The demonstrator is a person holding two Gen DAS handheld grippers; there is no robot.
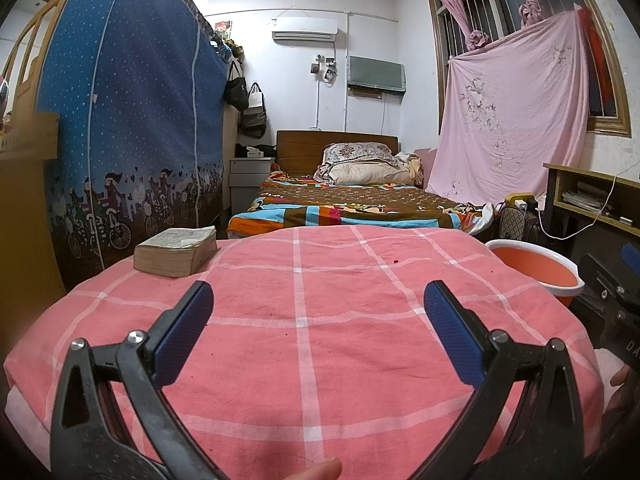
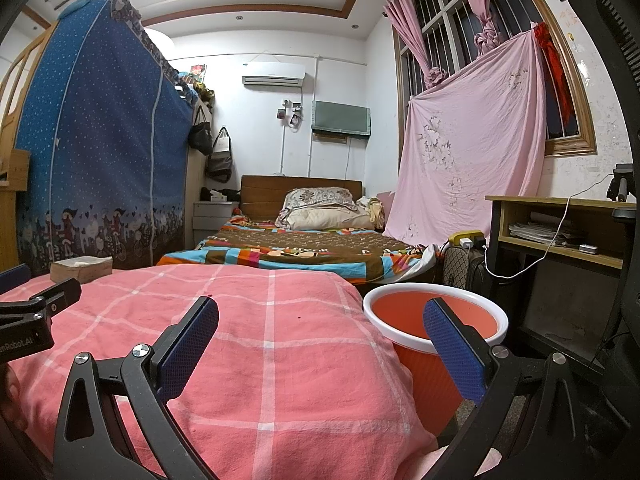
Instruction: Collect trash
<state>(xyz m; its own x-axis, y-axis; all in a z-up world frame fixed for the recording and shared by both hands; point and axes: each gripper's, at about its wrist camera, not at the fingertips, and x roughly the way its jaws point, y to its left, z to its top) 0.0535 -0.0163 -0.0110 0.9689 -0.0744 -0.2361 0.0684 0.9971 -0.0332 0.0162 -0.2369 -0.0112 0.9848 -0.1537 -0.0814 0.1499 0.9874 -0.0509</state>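
Note:
My left gripper (image 1: 318,298) is open and empty above a pink checked cloth (image 1: 320,320) that covers a raised surface. My right gripper (image 2: 320,314) is open and empty, over the cloth's right edge (image 2: 280,340). An orange bin with a white rim (image 2: 436,320) stands on the floor just right of the cloth, partly behind my right finger; it also shows in the left wrist view (image 1: 536,268). I see nothing inside the bin. No loose trash shows on the cloth. The left gripper shows at the left edge of the right wrist view (image 2: 48,300).
A thick worn book (image 1: 176,250) lies on the cloth's far left corner. Behind is a bed with a patterned blanket (image 1: 352,204). A blue fabric wardrobe (image 1: 132,120) stands left. A wooden desk (image 2: 560,232) with cables and bags (image 2: 468,260) stands right.

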